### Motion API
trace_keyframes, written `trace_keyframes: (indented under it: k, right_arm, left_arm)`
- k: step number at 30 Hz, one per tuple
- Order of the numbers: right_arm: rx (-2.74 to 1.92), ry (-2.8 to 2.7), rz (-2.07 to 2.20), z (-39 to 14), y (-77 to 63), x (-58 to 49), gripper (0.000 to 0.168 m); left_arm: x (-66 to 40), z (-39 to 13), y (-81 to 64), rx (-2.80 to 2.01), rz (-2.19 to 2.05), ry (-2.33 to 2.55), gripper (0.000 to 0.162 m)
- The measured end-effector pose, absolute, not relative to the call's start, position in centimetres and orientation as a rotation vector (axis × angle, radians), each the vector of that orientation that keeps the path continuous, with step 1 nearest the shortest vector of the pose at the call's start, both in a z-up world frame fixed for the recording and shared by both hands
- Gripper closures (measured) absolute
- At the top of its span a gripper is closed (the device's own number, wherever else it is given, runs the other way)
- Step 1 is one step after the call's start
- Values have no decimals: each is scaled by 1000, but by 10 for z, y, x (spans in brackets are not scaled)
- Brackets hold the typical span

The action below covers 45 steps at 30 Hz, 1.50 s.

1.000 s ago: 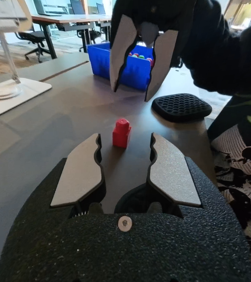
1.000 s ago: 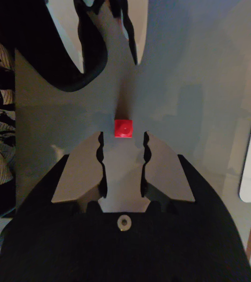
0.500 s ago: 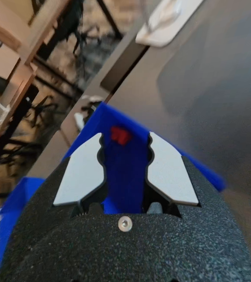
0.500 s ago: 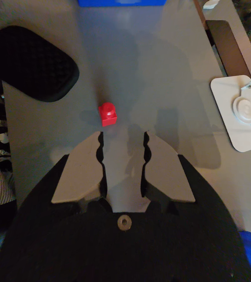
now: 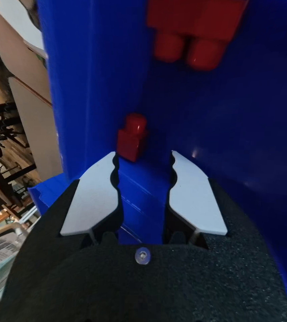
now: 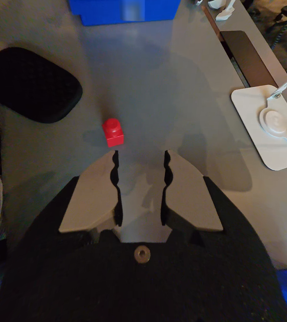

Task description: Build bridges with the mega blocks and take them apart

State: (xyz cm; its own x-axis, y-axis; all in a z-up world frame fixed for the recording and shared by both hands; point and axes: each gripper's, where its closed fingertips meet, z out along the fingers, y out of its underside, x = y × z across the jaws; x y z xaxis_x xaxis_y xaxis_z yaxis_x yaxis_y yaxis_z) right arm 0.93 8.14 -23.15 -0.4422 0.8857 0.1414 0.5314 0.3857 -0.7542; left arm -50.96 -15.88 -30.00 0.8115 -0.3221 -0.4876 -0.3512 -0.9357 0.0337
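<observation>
The left hand-held gripper (image 5: 143, 154) has left the worktop and now reaches inside the blue bin (image 5: 226, 122), where half a second ago it was only nearing the rim; its jaws stand apart and hold nothing. Just past its left fingertip a small red block (image 5: 132, 139) with one stud lies in the bin's corner, against the wall. A larger red block (image 5: 191, 31) with two studs showing lies farther in, at the top of the left wrist view.

In the right wrist view a single-stud red block (image 6: 113, 133) stands upright near the middle of the grey worktop (image 6: 156, 78), glossy and square-bodied. The right hand-held gripper (image 6: 141, 152) hangs above and just short of it, jaws apart and empty. A black meshed pad (image 6: 29, 83) lies near the left edge, a white lamp base (image 6: 270, 125) at the right edge, and a blue bin (image 6: 104, 12) at the far edge. Beyond the right edge, dark stands show on the floor.
</observation>
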Motion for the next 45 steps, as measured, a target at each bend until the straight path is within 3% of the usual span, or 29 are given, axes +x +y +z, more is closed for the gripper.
trace_keyframes:
  k: [17,20,26,34,36,45]
  right_arm:
    - [-1236,-2054,872,-233,96,9,120]
    - [-1248,-2044,866,-232,99,8,119]
    - [-1232,-2041,868,-229,98,9,120]
    - [-1219,-2055,868,-229,94,8,120]
    - [-1210,-2061,872,-229,92,7,120]
    - [-1157,-2098,901,-229,76,5,120]
  left_arm:
    - [-536,-332,-159,-3111,585,480,108]
    - [-523,-328,-160,-3109,458,447,123]
    - [-513,-327,-174,-3155,418,448,103]
    - [-516,-342,-175,-3190,489,466,106]
    - [-517,-341,-173,-3176,533,513,122]
    - [-485,-292,-162,-2904,563,455,123]
